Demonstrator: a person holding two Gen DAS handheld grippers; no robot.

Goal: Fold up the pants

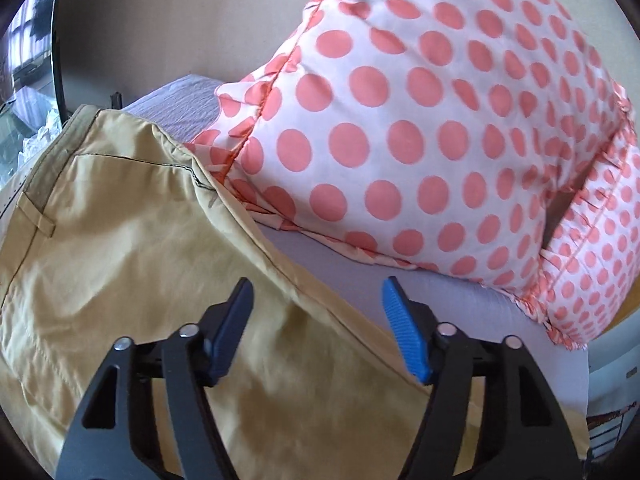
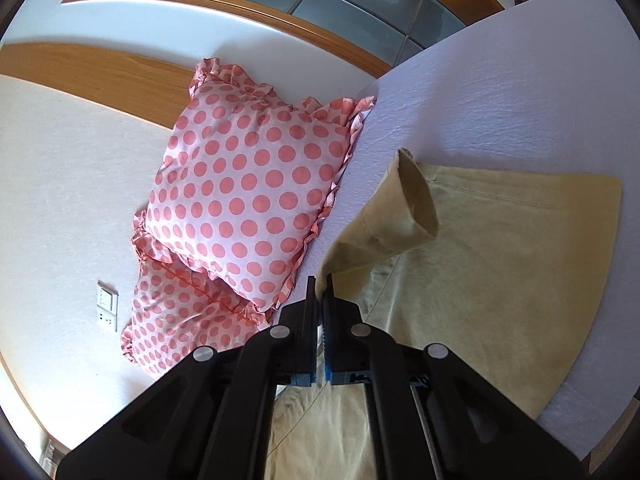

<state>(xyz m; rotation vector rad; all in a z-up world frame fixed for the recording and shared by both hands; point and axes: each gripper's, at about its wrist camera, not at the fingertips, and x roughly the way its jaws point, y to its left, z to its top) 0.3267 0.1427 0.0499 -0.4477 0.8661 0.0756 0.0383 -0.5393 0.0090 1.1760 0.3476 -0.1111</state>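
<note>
Left gripper [image 1: 318, 292] is spread wide, blue pads [image 1: 404, 336] well apart, nothing between them; it hangs over the edge of the pants [image 1: 132, 264], one pad above the tan fabric, the other above the bare lavender sheet [image 1: 460, 308]. Right gripper [image 2: 319, 284] is pressed together, pinching a fold of the pants [image 2: 500, 256] right at the fingertips; the fabric rises from the pinch point into a lifted leg whose open hem cuff [image 2: 418, 200] droops over the rest of the garment. The pants lie on the bed, tan, spread mostly flat on the sheet [image 2: 500, 92]. In the left view the waistband end with a belt loop [image 1: 38, 216] and a stitched pocket line sits on the left side of the frame, with creases across the cloth. Two polka-dot pillows [image 1: 420, 120] sit just beside the pants at the head of the bed; in the right view they are stacked, pillows [image 2: 248, 188] against the white wall near a wall switch [image 2: 107, 305] and wooden trim [image 2: 100, 76].
</note>
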